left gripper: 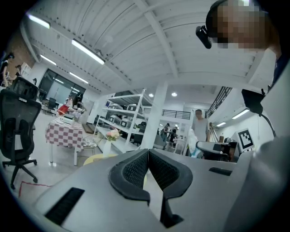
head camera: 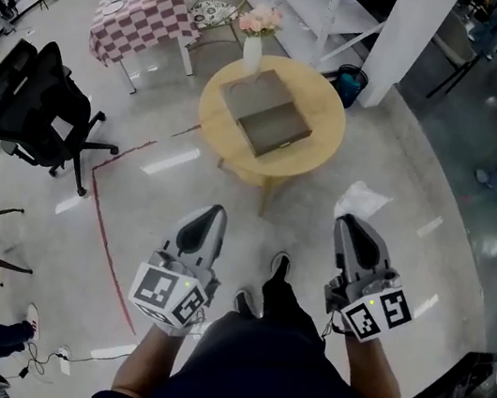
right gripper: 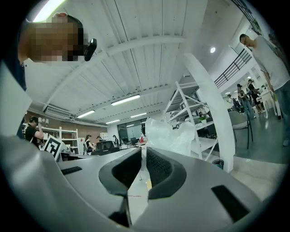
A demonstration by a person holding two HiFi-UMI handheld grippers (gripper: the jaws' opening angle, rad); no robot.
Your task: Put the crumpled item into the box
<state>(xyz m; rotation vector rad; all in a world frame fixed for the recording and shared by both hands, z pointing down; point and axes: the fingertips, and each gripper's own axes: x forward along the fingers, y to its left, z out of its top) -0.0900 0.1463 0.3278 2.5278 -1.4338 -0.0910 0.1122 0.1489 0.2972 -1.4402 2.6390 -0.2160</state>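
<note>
The right hand-held gripper (head camera: 352, 222) is clamping the crumpled plastic (head camera: 362, 202), the box (head camera: 266, 112) on the desk (head camera: 324, 121) lying ahead and leftward; the left hand-held gripper (head camera: 213, 211) is hanging closed, empty.

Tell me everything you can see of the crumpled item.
The crumpled item is a whitish, translucent wad, seemingly thin plastic film. It sticks out past the tips of the right tongs, whose jaws are shut on its edge, holding it in the air, short of the table and the box. Nothing else touches it.
</note>
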